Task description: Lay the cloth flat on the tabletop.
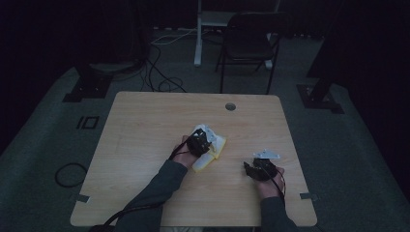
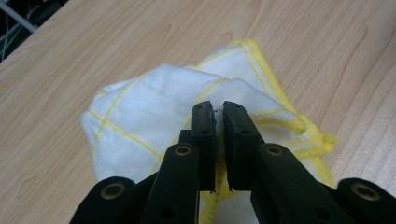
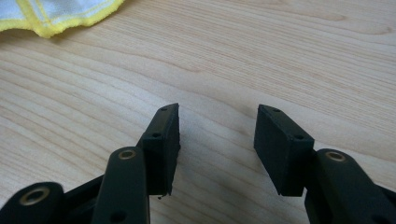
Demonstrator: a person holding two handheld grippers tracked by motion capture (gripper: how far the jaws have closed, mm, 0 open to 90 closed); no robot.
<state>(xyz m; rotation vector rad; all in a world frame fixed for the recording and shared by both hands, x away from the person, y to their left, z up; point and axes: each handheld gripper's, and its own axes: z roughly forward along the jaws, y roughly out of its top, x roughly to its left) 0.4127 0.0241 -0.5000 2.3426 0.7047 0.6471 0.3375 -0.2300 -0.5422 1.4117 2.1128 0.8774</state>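
A white cloth (image 2: pixel 140 107) with yellow stripes and a yellow hem lies crumpled near the middle of the wooden table (image 1: pixel 145 125). My left gripper (image 2: pixel 218 109) sits over it, its jaws pinched together on a raised fold of the fabric. In the high view the left gripper (image 1: pixel 198 143) covers part of the cloth (image 1: pixel 216 151). My right gripper (image 1: pixel 251 169) rests to the right near the table's front, open, with bare wood between its jaws (image 3: pixel 217 123). A yellow-hemmed corner of the cloth (image 3: pixel 51 11) shows at the upper left of the right gripper view.
A round cable hole (image 1: pixel 230 106) sits near the table's far edge. Behind the table stands a dark chair (image 1: pixel 249 41), and cables (image 1: pixel 159 72) lie on the floor. The room around is dim.
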